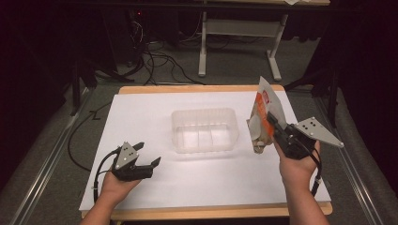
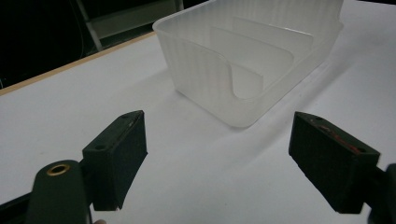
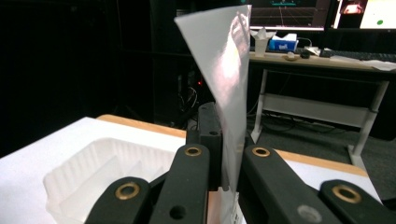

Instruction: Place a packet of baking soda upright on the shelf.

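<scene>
- Translucent plastic tray point(image 1: 204, 130) near the middle of the white table point(image 1: 155, 192), inner dividers splitting it into compartments, nothing seen inside.
- Right of the tray, just beside its right wall: orange-and-white pouch point(image 1: 264, 115), upright, lifted off the table, top edge tilted away from the tray.
- Right gripper point(image 1: 277, 130) clenched on the pouch's lower part, jaws pressed to either side of the foil; right hand point(image 1: 296, 164) under it, right of the tray and nearer the table's front edge.
- Along the right gripper's own camera: pouch point(image 3: 226, 70) as a silvery sheet rising between the closed jaws, tray point(image 3: 98, 177) low to the left of it.
- Left gripper point(image 1: 148, 154) in front of the tray and to its left, low over the table, held by the left hand point(image 1: 119, 183); jaws spread wide, nothing between them.
- From the left gripper's camera: both pads point(image 2: 122, 154) well apart, bare white table between, tray point(image 2: 210, 79) ahead with its rounded corner nearest and two dividers showing through the wall.
- Beyond the tray, past the table's far edge: grey floor with dark cables point(image 1: 159, 63) and the white legs of a desk point(image 1: 239, 42).
</scene>
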The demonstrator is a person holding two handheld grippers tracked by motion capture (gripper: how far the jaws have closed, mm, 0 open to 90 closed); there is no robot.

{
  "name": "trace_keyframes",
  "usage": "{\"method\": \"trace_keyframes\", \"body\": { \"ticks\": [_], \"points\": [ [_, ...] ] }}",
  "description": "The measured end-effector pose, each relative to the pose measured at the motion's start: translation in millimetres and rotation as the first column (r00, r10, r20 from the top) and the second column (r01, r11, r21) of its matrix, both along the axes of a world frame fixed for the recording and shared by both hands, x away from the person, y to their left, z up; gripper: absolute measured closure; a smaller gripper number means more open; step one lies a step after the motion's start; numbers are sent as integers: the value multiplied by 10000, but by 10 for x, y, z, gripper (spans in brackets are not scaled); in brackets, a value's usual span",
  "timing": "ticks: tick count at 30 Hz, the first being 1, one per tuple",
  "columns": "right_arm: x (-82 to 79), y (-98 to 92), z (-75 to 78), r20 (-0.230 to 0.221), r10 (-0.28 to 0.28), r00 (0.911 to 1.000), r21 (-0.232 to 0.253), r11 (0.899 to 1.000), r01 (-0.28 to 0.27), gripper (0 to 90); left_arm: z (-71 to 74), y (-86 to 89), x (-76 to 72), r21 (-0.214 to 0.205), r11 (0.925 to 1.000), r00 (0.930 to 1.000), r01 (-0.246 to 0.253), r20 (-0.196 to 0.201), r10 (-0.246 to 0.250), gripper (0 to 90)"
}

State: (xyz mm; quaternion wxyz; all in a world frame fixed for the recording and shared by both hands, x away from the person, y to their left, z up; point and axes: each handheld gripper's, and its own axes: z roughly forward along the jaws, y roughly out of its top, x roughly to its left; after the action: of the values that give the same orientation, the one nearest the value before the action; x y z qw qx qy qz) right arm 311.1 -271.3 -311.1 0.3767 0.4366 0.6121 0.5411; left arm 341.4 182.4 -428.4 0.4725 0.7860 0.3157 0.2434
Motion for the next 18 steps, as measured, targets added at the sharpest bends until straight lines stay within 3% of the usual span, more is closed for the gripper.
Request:
{"method": "trace_keyframes", "body": {
  "ticks": [18],
  "points": [
    [194, 415, 121, 203, 622, 9979, -61, 9980, -621, 900, 12, 31, 4, -140, 9999, 10000, -50, 64, 51, 199]
  ]
}}
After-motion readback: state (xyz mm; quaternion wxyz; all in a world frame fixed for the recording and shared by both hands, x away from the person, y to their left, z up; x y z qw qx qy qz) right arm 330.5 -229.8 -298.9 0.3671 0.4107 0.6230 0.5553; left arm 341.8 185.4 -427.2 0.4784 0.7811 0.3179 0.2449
